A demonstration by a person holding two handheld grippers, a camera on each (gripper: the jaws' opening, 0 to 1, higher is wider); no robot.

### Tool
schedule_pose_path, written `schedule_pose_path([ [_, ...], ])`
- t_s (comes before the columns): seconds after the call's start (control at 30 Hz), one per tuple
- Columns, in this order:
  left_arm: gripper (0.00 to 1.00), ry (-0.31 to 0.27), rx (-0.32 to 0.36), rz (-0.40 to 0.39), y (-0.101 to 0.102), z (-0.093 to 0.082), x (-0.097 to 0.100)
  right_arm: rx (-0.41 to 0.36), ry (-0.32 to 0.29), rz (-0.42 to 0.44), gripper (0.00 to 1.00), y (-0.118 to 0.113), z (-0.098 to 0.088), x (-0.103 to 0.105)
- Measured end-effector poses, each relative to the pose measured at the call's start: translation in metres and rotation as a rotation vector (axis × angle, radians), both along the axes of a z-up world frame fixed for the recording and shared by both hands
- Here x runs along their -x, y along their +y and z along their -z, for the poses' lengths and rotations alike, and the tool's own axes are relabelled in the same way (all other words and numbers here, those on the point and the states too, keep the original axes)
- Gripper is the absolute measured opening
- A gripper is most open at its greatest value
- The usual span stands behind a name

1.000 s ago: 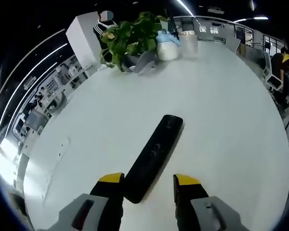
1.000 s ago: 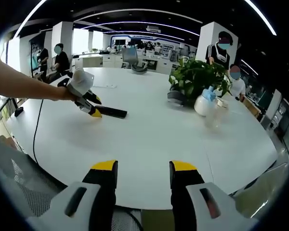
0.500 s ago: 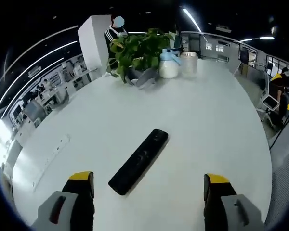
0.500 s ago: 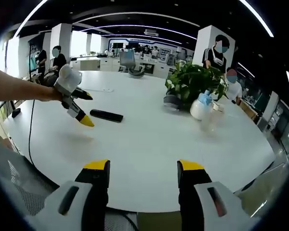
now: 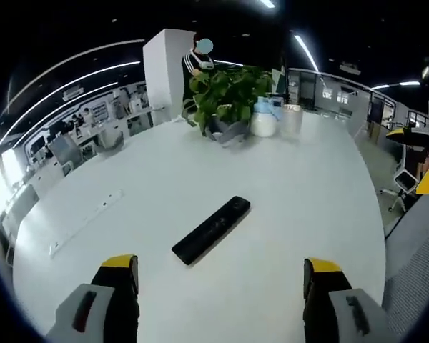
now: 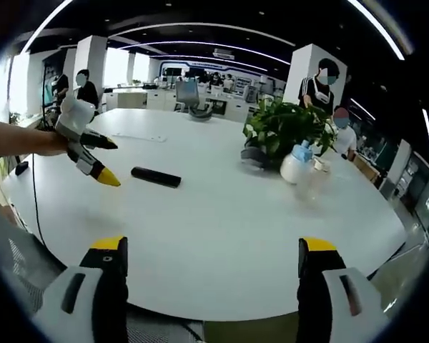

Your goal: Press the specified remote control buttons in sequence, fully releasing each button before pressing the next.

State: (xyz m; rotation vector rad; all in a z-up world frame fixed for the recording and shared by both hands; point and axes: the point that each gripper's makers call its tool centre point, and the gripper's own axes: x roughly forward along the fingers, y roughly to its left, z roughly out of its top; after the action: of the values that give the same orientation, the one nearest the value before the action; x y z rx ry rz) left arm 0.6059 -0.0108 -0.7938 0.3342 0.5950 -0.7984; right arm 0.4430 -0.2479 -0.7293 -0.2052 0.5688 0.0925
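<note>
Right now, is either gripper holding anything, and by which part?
Nothing is held. The left gripper and right gripper stand open, and the slim black remote control lies free on the table.

My remote (image 5: 211, 229) lies on the table (image 5: 307, 193), ahead of my left gripper (image 5: 222, 275); plant (image 5: 229, 93) and bottle (image 5: 263, 118) sit beyond it.

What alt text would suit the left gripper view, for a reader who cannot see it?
A black remote lies on a white table, ahead of the left gripper, whose jaws stand wide open and apart from it. A plant and a white bottle stand at the far edge.
</note>
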Motion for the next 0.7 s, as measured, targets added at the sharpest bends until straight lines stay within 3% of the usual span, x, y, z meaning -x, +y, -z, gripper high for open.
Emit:
schedule_pose_path([
  [0.1,1.00,-0.016,0.013,-0.007,0.008,-0.010,0.006,0.009,-0.025,-0.005,1.00,0.001,-0.004,-0.001],
  [0.3,1.00,-0.039,0.035,-0.007,0.018,-0.026,0.021,0.011,-0.018,-0.011,1.00,0.002,-0.003,-0.001],
  [0.7,1.00,-0.137,0.183,-0.151,0.052,-0.081,0.054,-0.012,-0.065,-0.009,1.00,0.002,-0.012,-0.001],
])
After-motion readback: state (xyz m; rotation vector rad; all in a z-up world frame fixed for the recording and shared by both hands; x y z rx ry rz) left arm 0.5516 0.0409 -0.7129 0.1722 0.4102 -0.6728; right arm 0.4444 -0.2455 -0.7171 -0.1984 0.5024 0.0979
